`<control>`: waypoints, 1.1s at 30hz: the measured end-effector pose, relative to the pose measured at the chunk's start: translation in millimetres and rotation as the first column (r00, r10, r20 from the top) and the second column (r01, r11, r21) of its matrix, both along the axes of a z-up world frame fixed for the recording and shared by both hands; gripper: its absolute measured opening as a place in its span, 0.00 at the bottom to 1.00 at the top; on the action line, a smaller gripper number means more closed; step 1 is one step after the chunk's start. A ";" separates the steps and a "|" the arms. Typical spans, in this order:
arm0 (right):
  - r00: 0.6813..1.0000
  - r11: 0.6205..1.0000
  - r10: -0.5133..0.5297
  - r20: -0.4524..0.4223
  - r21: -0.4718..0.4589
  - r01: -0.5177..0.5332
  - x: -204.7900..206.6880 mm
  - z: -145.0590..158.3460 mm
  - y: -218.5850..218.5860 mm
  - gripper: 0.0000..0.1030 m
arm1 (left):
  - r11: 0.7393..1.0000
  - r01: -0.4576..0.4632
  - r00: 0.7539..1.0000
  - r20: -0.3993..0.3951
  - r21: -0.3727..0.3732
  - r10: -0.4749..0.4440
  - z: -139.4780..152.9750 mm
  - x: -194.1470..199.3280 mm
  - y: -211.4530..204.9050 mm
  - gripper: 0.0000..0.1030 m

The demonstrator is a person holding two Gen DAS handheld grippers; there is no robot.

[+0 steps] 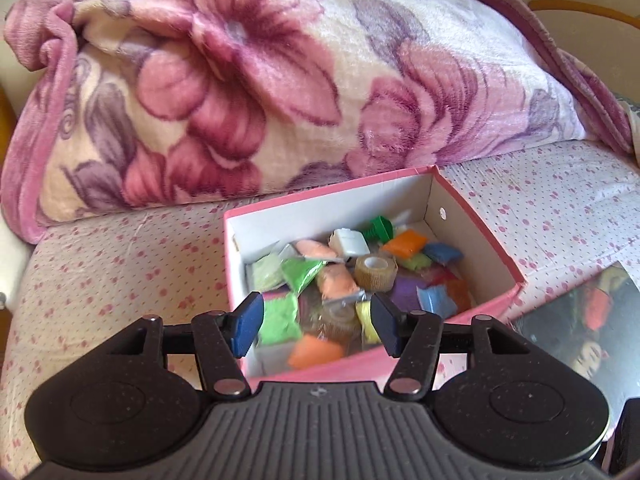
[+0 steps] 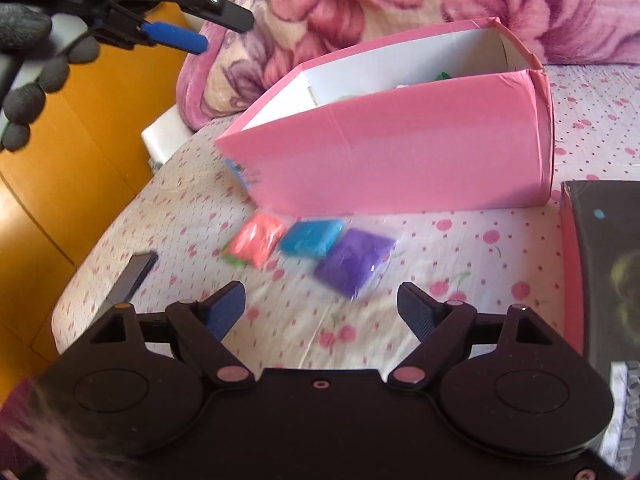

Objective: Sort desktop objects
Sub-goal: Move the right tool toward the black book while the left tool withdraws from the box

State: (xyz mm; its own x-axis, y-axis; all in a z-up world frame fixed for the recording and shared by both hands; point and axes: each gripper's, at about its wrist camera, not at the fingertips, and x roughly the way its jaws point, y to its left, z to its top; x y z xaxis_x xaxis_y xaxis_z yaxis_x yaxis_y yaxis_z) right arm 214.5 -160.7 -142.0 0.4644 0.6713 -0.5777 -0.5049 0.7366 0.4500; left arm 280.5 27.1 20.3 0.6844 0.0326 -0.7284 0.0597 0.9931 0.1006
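A pink box (image 1: 476,220) with white inner walls holds several coloured clay packets, a tan tape roll (image 1: 376,272), a white block (image 1: 350,242) and a green piece (image 1: 380,228). My left gripper (image 1: 318,320) is open and empty, just above the box's near end. In the right wrist view the same pink box (image 2: 400,152) stands on the spotted sheet. In front of it lie a pink packet (image 2: 260,238), a blue packet (image 2: 312,238) and a purple packet (image 2: 354,262). My right gripper (image 2: 320,308) is open and empty, low over the sheet, just short of the purple packet. The left gripper (image 2: 208,20) shows at the upper left.
A rolled floral blanket (image 1: 260,80) lies behind the box. A dark glossy book (image 2: 608,272) lies at the right. A dark flat object (image 2: 134,276) lies at the bed's left edge, beside orange wooden furniture (image 2: 60,160).
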 end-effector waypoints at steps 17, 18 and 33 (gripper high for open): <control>0.992 0.990 -0.118 -0.035 0.074 0.121 -61.0 70.2 -86.8 0.82 | 0.999 -0.020 1.000 0.022 -0.041 0.021 9.6 -113.0 35.4 0.60; 0.990 0.987 -0.133 -0.036 0.084 0.136 -61.3 76.8 -94.5 0.82 | 0.999 -0.024 0.999 0.020 -0.043 0.025 8.1 -118.7 37.8 0.61; 0.900 0.897 -0.435 -0.026 0.073 0.435 -79.1 129.0 -249.5 0.87 | 0.993 -0.096 0.995 -0.008 -0.072 0.096 -25.3 -174.4 62.7 0.73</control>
State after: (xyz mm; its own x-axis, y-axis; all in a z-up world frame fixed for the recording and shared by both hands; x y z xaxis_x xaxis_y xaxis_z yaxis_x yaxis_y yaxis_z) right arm 135.5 -410.2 -13.0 0.7149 0.4449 -0.5395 -0.1374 0.8458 0.5155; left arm 106.1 89.9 -4.9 0.6775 0.0449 -0.7342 -0.0359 0.9990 0.0279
